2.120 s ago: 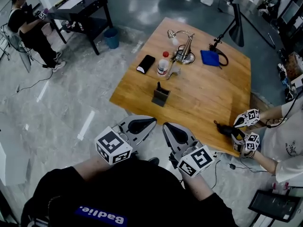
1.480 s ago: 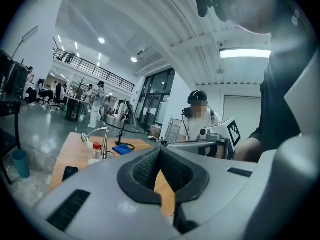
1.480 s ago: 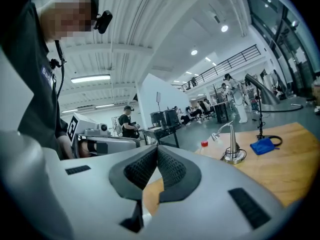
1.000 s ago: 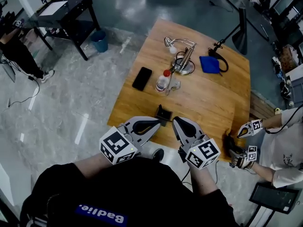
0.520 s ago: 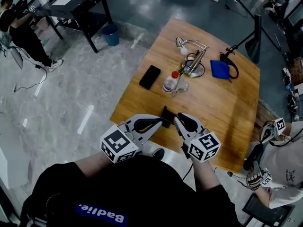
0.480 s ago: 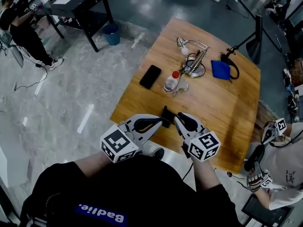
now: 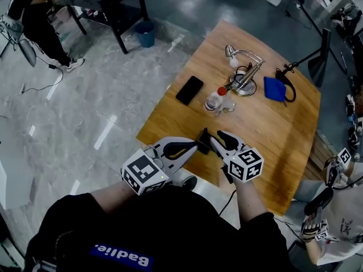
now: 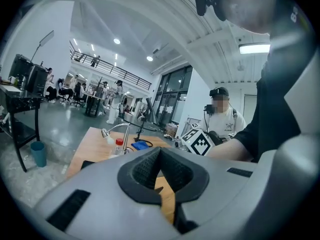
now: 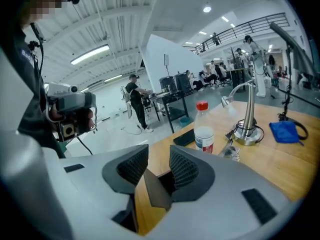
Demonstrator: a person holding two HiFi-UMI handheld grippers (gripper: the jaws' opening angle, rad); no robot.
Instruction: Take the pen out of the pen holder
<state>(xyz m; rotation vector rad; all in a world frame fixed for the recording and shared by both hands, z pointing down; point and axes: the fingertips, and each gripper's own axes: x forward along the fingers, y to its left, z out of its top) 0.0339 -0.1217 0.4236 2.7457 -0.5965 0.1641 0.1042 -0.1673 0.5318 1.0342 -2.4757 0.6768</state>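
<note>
Black pen holder point(image 7: 202, 139) stands centre-frame at the table point(image 7: 266, 123) edge, the pen point(image 7: 204, 131) inside it. The right gripper point(image 7: 214, 140) jaws are opening towards it with nothing held; the left gripper point(image 7: 196, 147) jaws are closed and empty. Catching the holder instead could knock it off.
</note>
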